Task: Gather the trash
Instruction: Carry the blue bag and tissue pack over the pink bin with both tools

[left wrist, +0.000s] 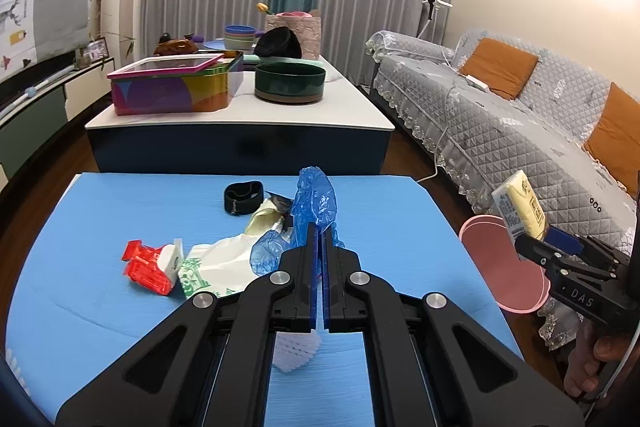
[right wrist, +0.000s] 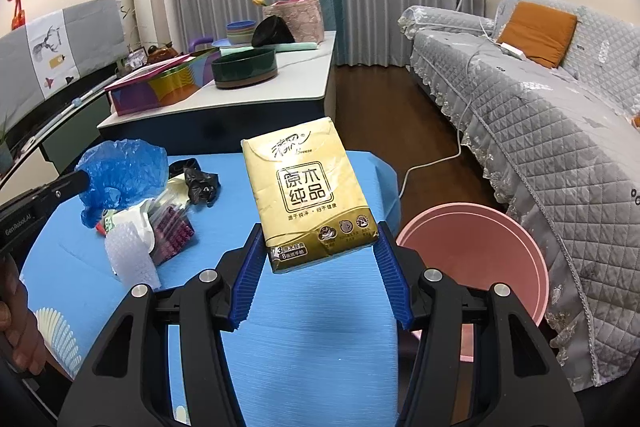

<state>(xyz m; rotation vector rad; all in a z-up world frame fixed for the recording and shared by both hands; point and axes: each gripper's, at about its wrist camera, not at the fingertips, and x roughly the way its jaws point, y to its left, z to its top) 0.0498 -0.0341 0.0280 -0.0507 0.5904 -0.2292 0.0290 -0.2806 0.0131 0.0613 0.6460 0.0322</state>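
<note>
My left gripper (left wrist: 321,232) is shut on a crumpled blue plastic bag (left wrist: 316,199), held above the blue table (left wrist: 100,211). The same blue plastic bag (right wrist: 122,173) shows at the left of the right wrist view. My right gripper (right wrist: 320,235) is shut on a yellow tissue pack (right wrist: 308,195), lifted off the table; the tissue pack (left wrist: 520,205) also shows at the right edge of the left wrist view, above the pink bin (left wrist: 500,267). The pink bin (right wrist: 476,259) stands on the floor by the table's right side. Loose trash lies on the table: a red packet (left wrist: 150,265), a white bag (left wrist: 216,263), a black band (left wrist: 243,196).
A white foam net (right wrist: 132,259) and a dark red packet (right wrist: 174,237) lie among the trash. Beyond the blue table stands a white-topped coffee table (left wrist: 240,115) with a colourful tin (left wrist: 172,87) and green bowl (left wrist: 290,81). A grey quilted sofa (right wrist: 540,115) runs along the right.
</note>
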